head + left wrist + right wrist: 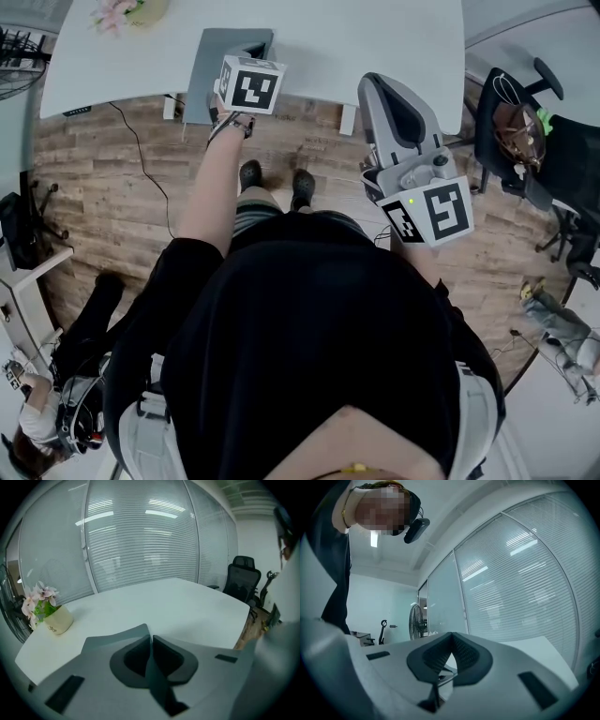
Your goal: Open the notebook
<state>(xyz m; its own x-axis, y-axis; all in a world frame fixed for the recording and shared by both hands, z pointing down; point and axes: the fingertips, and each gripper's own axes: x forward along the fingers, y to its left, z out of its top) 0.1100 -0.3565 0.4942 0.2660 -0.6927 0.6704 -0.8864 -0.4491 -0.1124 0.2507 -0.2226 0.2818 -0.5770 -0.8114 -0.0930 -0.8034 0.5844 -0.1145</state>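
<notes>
Above the white table's [187, 606] near edge, the left gripper [151, 638] was held closed on nothing; the right gripper [451, 635] was likewise closed, empty. No notebook was seen in any view. Opening was judged not yet begun, and the notebook would first have to be located.

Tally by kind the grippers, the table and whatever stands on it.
Grippers: 2 (left gripper, right gripper)
Tables: 1 (white table)
Flower pots: 1 (flower pot)
Total: 4
</notes>
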